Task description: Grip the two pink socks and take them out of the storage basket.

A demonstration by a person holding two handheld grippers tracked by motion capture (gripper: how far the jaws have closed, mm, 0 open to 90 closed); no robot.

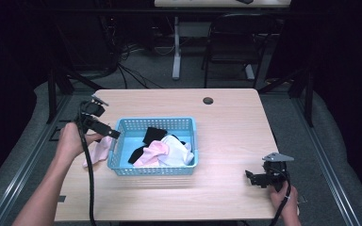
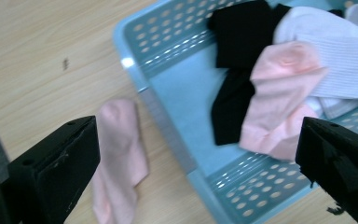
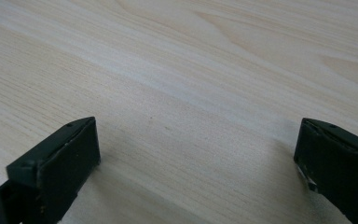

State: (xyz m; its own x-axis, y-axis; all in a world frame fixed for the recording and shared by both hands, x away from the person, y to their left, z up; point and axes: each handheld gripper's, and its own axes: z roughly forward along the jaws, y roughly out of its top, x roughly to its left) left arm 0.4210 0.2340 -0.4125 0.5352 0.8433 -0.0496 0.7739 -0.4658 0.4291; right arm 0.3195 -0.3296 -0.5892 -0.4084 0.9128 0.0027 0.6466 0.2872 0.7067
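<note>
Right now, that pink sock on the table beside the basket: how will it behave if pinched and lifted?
The pink sock lies flat and creased, so it will likely drape limp. Thin knit suggests it is very light. Pushed, it would probably bunch against the basket rather than slide.

blue basket (image 1: 122, 162): mid-table | inside: black, pink, white socks (image 1: 162, 148) | pink sock (image 1: 99, 151): outside, left

Overhead light falls evenly on the table (image 1: 226, 117); surroundings lie near black. Both gripper views are soft, with blurred near jaws casting faint shadows.
</note>
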